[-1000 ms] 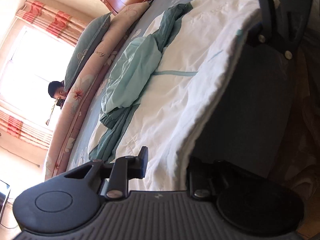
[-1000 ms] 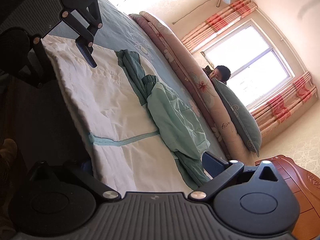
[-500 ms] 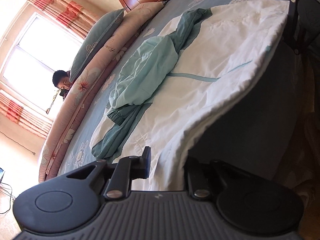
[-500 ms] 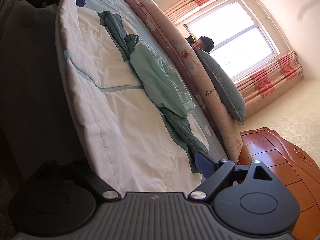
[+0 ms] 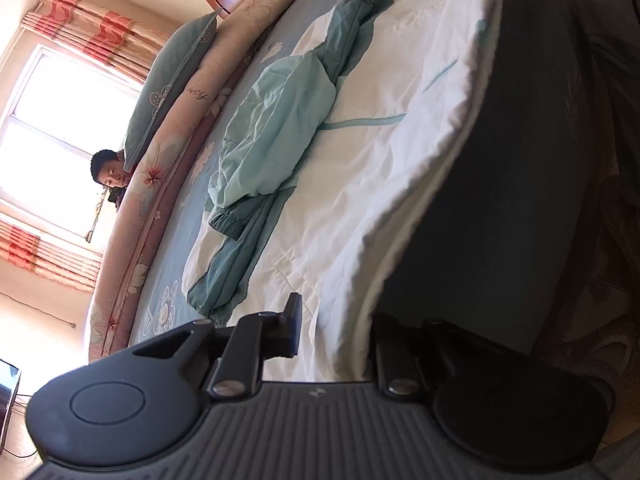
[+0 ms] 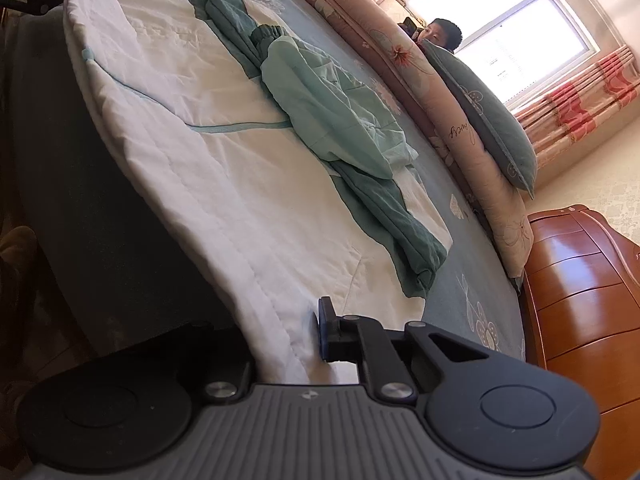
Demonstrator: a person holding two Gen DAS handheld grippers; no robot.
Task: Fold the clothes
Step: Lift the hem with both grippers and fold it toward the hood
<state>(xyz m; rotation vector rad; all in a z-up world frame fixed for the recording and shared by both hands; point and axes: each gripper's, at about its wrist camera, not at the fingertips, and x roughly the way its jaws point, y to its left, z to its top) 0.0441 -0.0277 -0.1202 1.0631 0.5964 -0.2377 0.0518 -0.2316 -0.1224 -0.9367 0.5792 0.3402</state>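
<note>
**Both tools clamped on the white garment's hem**

The left tool (image 5: 332, 332) grips one corner of the white garment (image 5: 360, 160), its jaws closed on the near edge. The right tool (image 6: 280, 336) pinches the opposite corner of the same hem. Ahead of both tools the garment lies spread on the bed (image 6: 472, 280), its teal sleeves (image 5: 280, 128) bunched across the middle. Beyond them lie pillows (image 5: 168, 80).

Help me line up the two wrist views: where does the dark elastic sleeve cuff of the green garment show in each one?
Left wrist: the cuff lies left of centre, below the pale green bundle.
Right wrist: the cuff sits near the top, left of centre, above that bundle.
Shared landmark: the grey-green pillow near the window.
</note>
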